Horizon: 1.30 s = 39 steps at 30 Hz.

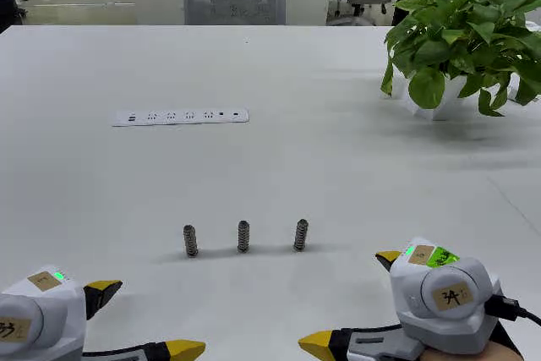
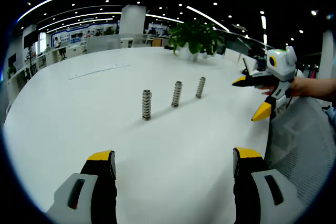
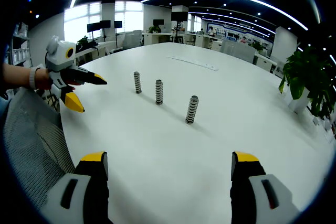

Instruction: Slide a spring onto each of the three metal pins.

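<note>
A tan sticker [image 1: 452, 296] on the right gripper [image 1: 351, 300] carries the handwritten figures "34". A second sticker [image 1: 13, 328] on the left gripper [image 1: 144, 319] is cut by the frame edge and probably reads "33".

Both grippers hang low over the white surface [image 1: 338, 166] with their yellow-tipped jaws spread wide and nothing between them.

Three springs stand in a row on the surface, well apart from both grippers: the left spring [image 1: 191, 240], the middle spring [image 1: 243, 236] and the right spring [image 1: 301, 235]. In the head view the row lies at about 1 o'clock from the left gripper and 11 o'clock from the right gripper. In the left gripper view the springs sit ahead of the jaws at 12 to 1 o'clock. In the right gripper view they sit at 11 to 12 o'clock.

Each spring stands with its long axis upright. The right spring leans slightly at the top towards 1 o'clock in the head view. The row itself runs from 9 to 3 o'clock.

Beyond the row, at 11 o'clock, a white power strip [image 1: 182, 116] lies flat. A potted plant [image 1: 461, 35] stands at 2 o'clock.
</note>
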### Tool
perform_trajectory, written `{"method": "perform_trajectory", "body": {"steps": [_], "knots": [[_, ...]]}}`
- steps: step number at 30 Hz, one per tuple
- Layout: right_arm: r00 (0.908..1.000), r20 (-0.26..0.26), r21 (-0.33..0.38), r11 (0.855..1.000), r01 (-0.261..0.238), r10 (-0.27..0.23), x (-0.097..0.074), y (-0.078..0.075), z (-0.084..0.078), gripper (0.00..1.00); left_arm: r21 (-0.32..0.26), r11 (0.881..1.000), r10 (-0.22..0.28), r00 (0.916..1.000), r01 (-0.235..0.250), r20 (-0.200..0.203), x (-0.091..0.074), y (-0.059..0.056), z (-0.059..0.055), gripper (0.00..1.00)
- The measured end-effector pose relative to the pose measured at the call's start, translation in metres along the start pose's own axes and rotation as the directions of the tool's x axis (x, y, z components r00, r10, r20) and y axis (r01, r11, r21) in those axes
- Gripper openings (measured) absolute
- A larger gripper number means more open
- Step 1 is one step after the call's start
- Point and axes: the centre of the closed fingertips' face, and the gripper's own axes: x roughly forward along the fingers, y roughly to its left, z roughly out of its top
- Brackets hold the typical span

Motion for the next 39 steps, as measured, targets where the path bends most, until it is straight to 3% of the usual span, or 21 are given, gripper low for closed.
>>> {"method": "perform_trajectory", "body": {"steps": [39], "knots": [[1.0000,-0.008,-0.009,1.000,-0.006,0.006,0.0007,0.0002,-0.0022,0.99,0.003,1.000,0.003,1.0000,-0.003,-0.003,-0.0003,0.0008,-0.0002,0.94]]}}
